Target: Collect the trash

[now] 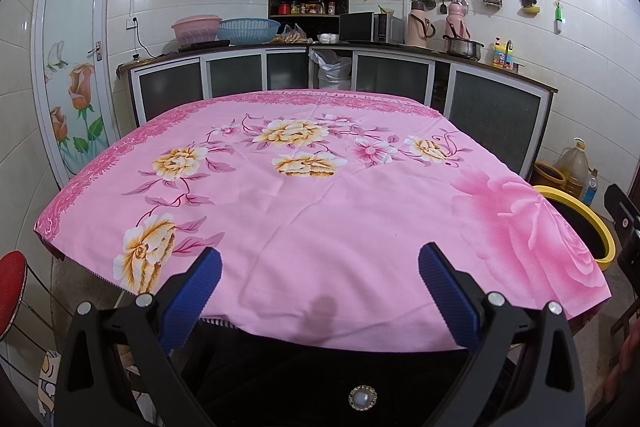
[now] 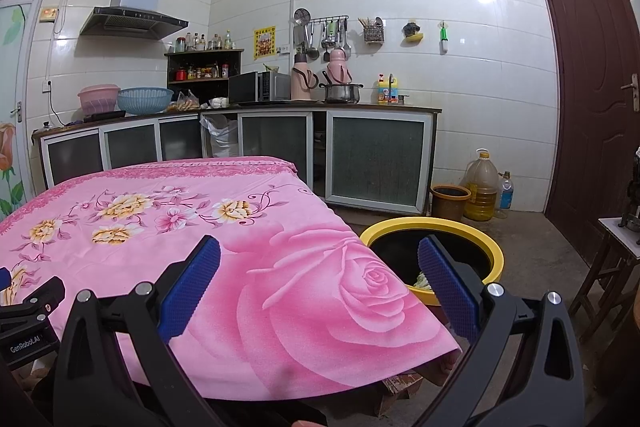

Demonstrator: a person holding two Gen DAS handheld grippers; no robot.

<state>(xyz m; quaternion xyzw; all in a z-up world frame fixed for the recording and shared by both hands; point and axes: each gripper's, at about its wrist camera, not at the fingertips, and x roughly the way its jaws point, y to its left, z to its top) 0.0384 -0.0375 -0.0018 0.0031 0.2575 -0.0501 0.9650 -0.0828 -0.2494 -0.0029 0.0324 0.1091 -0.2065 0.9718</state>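
Right wrist view shows the yellow-rimmed bin [image 2: 496,259] just ahead of my right gripper [image 2: 319,277], partly behind its right finger, standing on the floor beside the table's corner. Something pale, perhaps scraps of trash [image 2: 421,279], lies inside against the near wall; I cannot tell what it is. My right gripper's blue-padded fingers [image 2: 191,289] are spread wide with nothing between them, hanging over the near corner of the pink floral tablecloth [image 2: 280,287]. At the far left edge of this view sits part of my left gripper's black body. Beyond the bin, by the cabinets, stand a brown pot [image 2: 450,201], a large jug of yellow oil [image 2: 481,187] and a small bottle [image 2: 506,193].

From the left wrist view, my left gripper [image 1: 320,285] is likewise wide apart and empty, poised above the near edge of the tablecloth [image 1: 320,195]. The bin [image 1: 592,223] shows far to its right, past the table's edge. Ahead, across the table, runs the kitchen counter [image 1: 400,45] with a microwave [image 1: 370,27].
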